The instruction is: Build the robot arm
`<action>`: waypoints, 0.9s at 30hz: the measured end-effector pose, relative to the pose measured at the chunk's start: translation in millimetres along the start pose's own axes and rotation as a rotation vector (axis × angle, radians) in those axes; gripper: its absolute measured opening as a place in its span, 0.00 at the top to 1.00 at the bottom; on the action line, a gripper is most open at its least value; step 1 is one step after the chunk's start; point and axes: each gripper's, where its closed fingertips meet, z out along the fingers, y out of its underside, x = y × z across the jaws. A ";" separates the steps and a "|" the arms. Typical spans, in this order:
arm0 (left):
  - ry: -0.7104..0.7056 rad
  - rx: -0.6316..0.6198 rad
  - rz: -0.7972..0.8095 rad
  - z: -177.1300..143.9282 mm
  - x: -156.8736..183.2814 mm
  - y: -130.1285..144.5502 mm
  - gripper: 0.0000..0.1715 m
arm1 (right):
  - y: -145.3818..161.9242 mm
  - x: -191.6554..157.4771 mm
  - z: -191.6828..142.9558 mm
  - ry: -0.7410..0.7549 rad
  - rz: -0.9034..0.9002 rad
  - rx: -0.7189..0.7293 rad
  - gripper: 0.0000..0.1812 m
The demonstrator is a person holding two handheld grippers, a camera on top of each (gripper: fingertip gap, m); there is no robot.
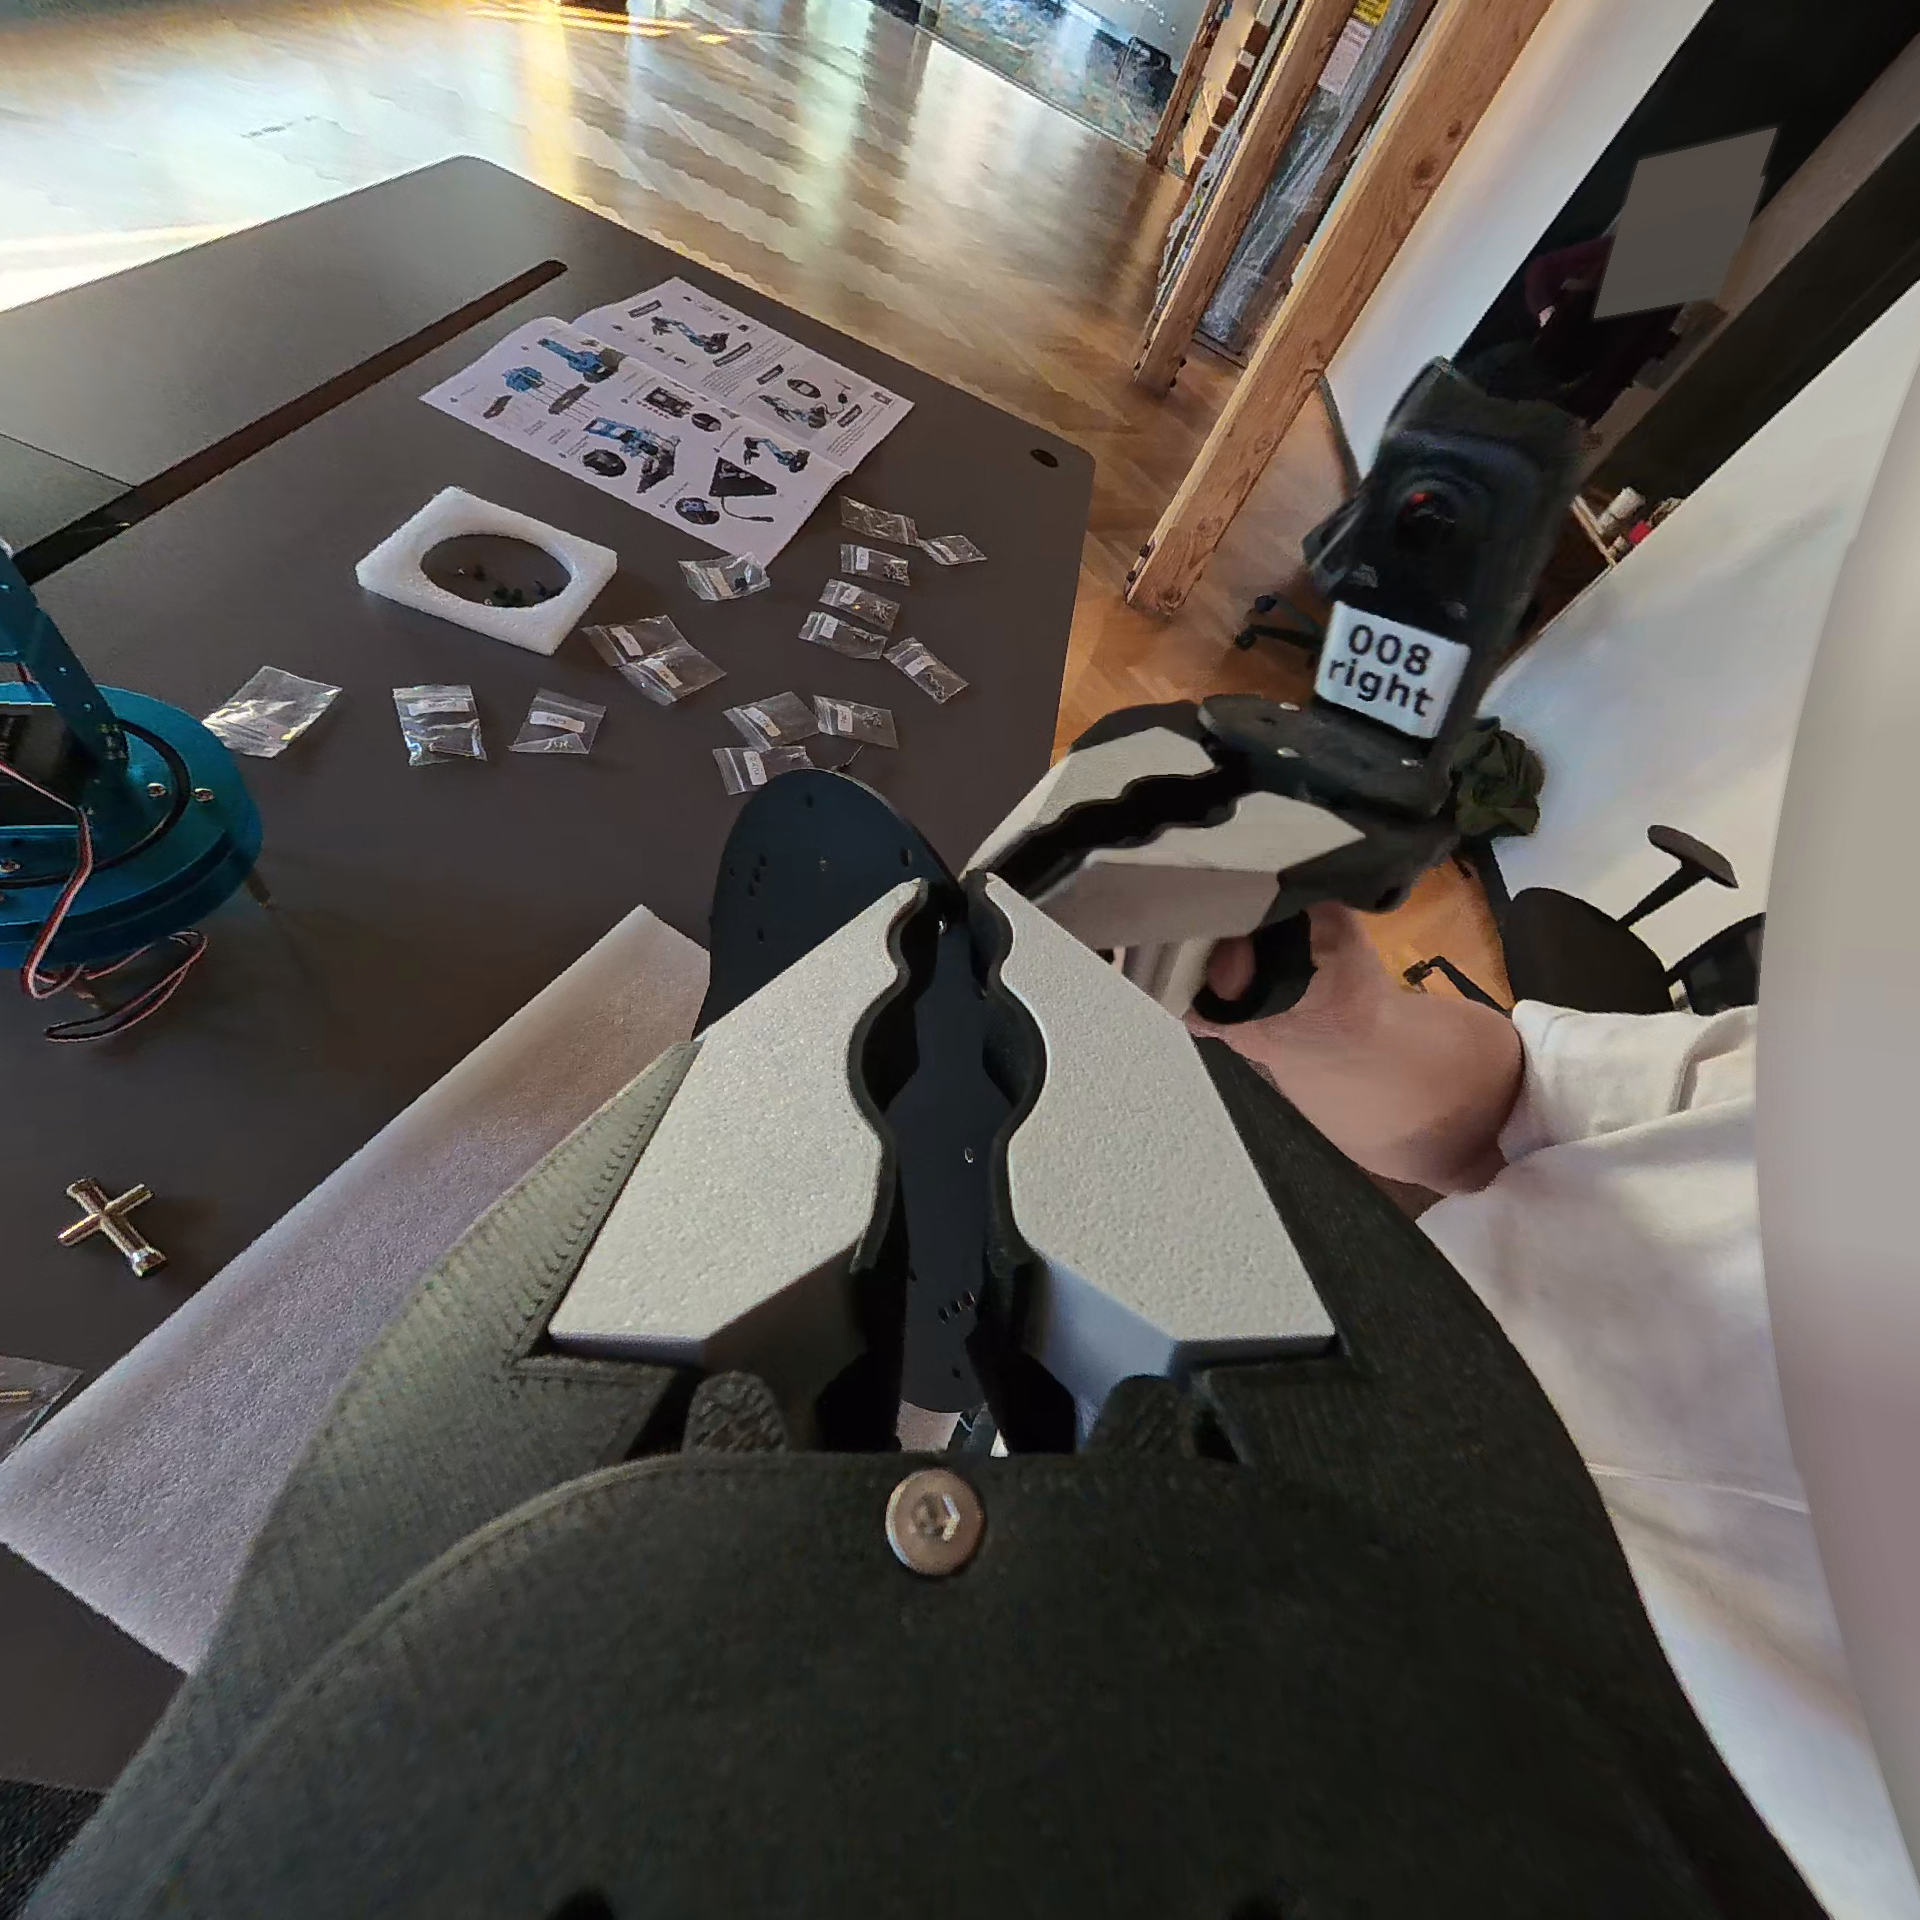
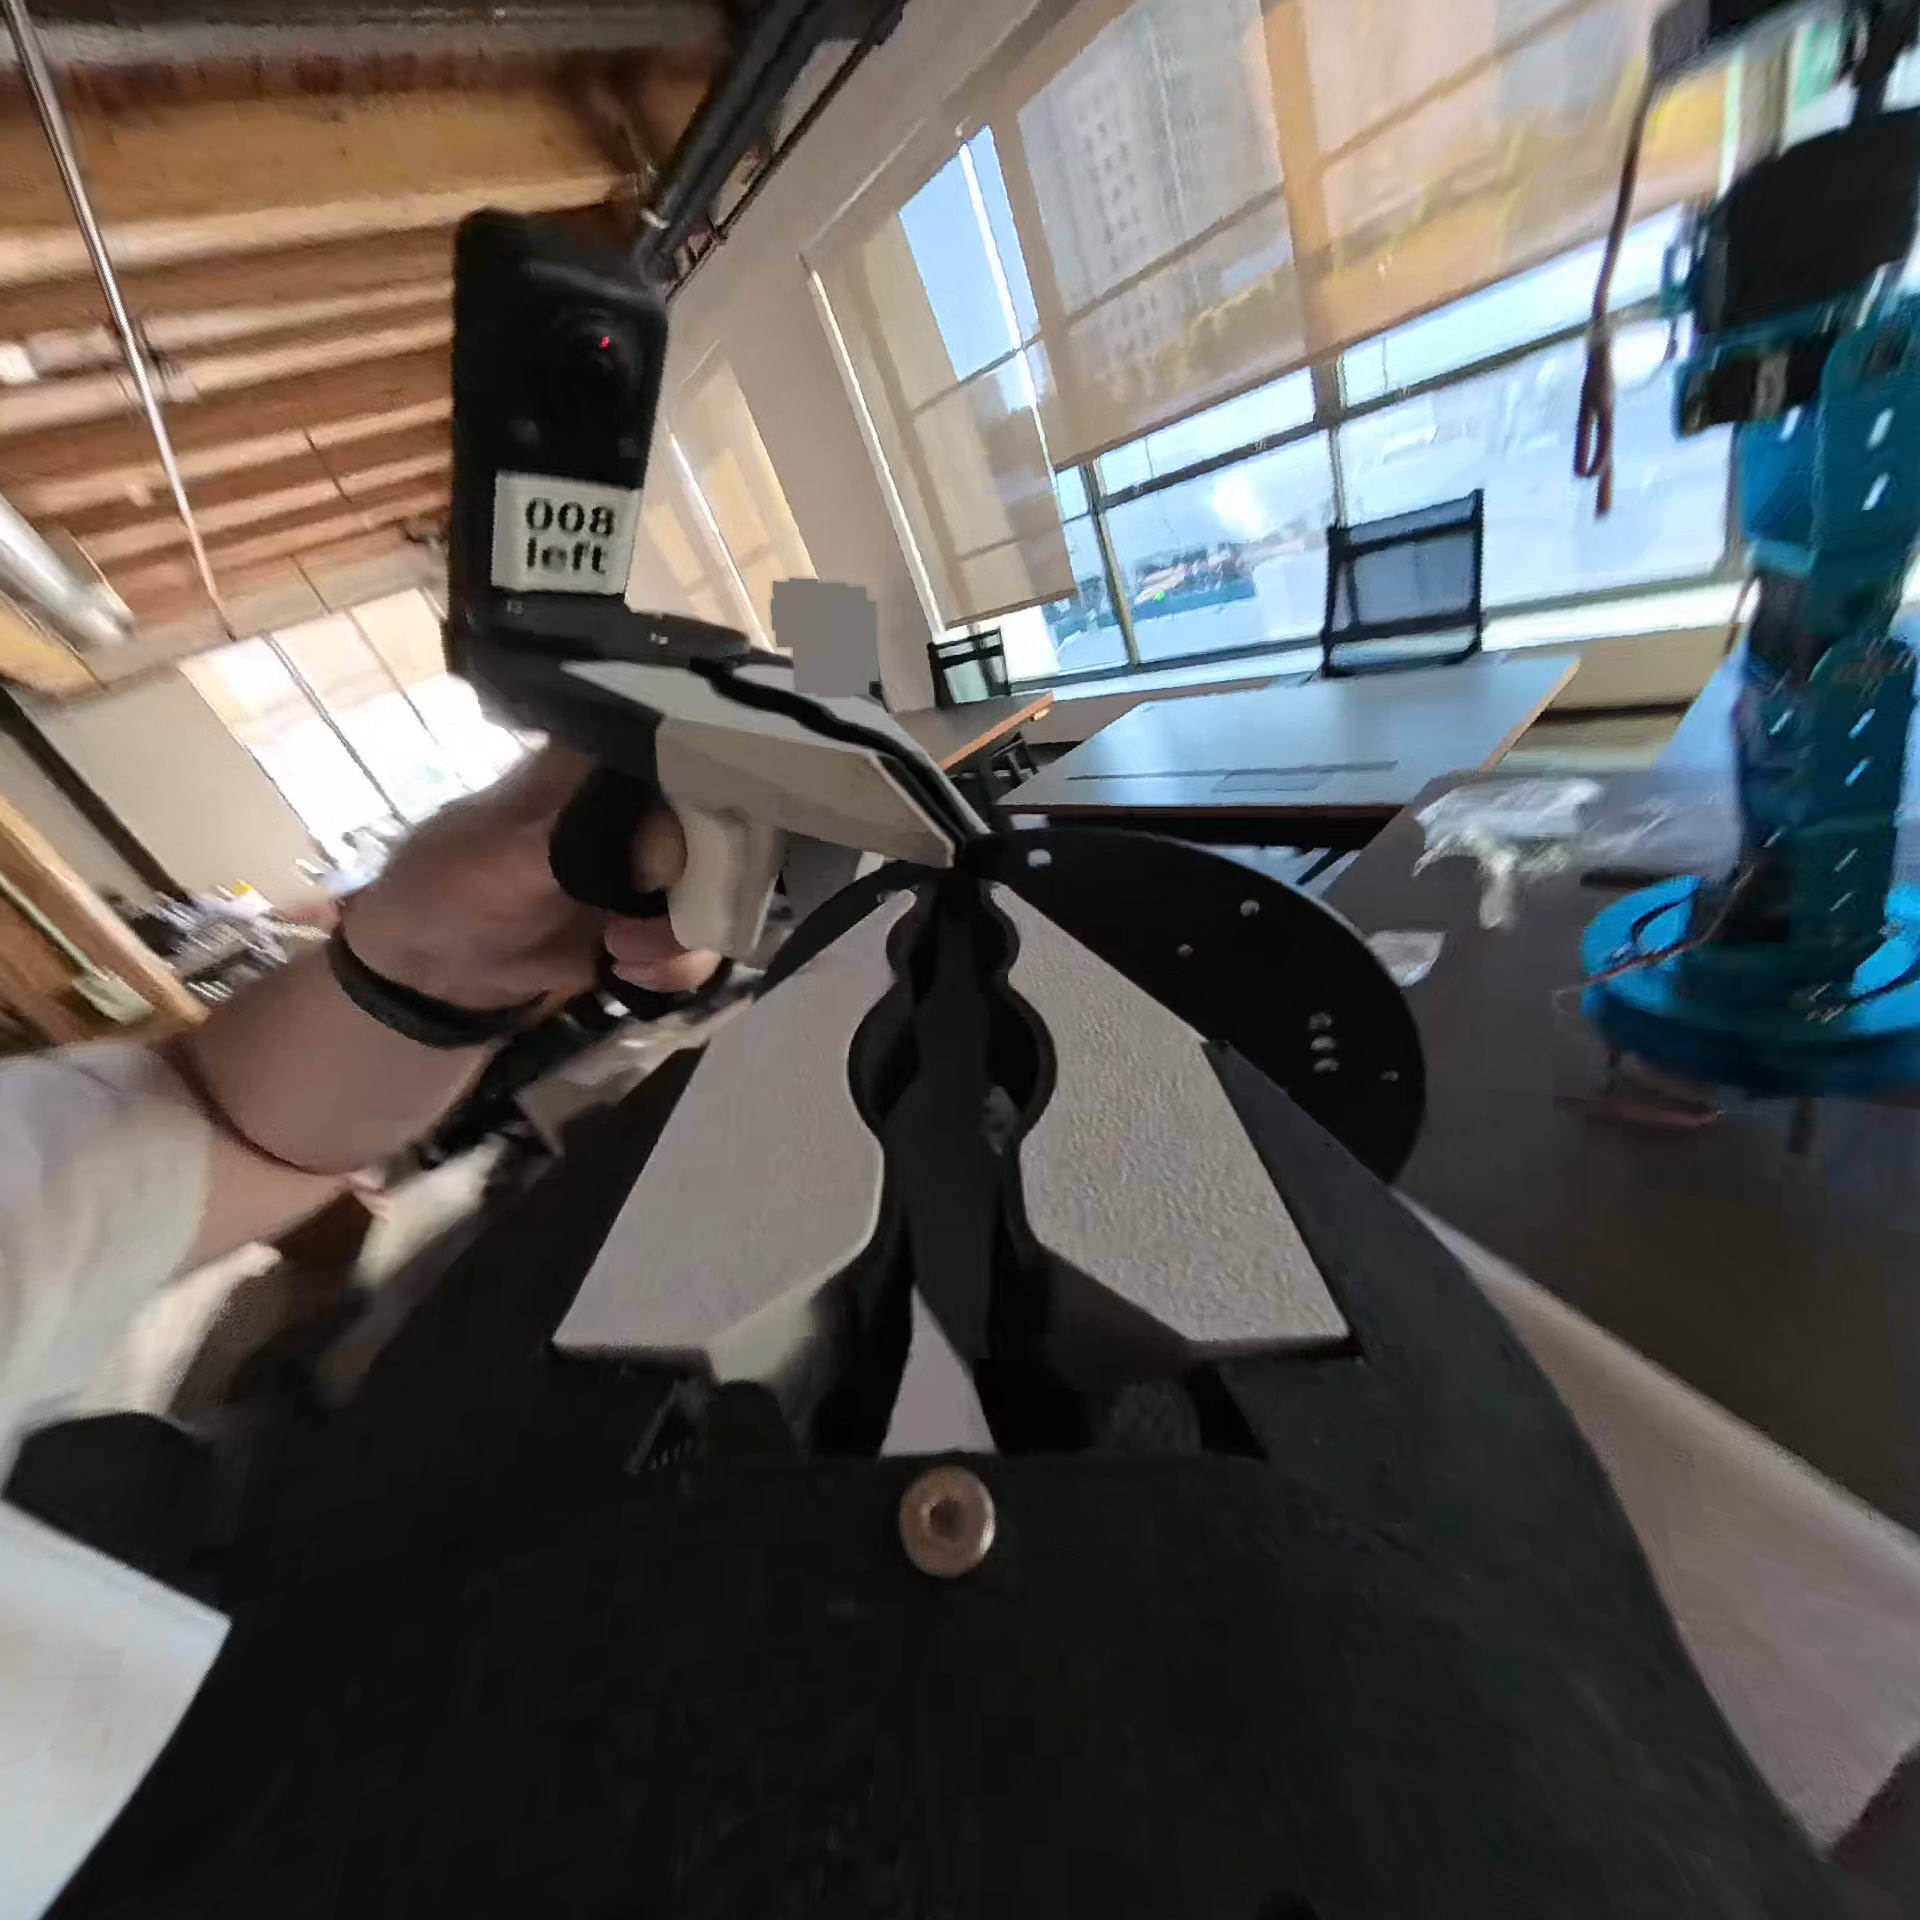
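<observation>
Black perforated plate (image 1: 831, 862) edge-on between both jaws, long axis running forward past left gripper (image 1: 951, 894), right gripper (image 2: 951, 883) clenched on the same plate, tips nearly meeting

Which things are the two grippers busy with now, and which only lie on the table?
In the grippers:
- left gripper, right gripper: both shut on round black perforated plate

Lying about:
- blue robot arm base
- small clear bags
- open instruction sheet
- white foam frame
- metal cross wrench

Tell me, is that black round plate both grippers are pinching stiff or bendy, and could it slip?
Probably stiff: the black plate, clamped at its edge by the left gripper and right gripper, juts out flat without sagging. Likely light, since it looks thin and is drilled with holes. It might pivot or slip, because both grips sit close together on one edge.
</observation>
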 end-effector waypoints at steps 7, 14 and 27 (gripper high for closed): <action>0.005 0.000 -0.009 0.9 0.1 -0.3 0.98 | 4.7 3.0 -1.8 0.193 -0.676 -0.044 0.94; -0.001 0.000 0.001 1.9 1.0 -0.3 0.98 | -0.9 2.3 1.1 0.243 -0.704 -0.040 0.98; -0.003 0.015 -0.007 -0.5 -0.8 -0.5 0.98 | -8.0 2.0 -10.5 0.077 -0.262 0.106 0.88</action>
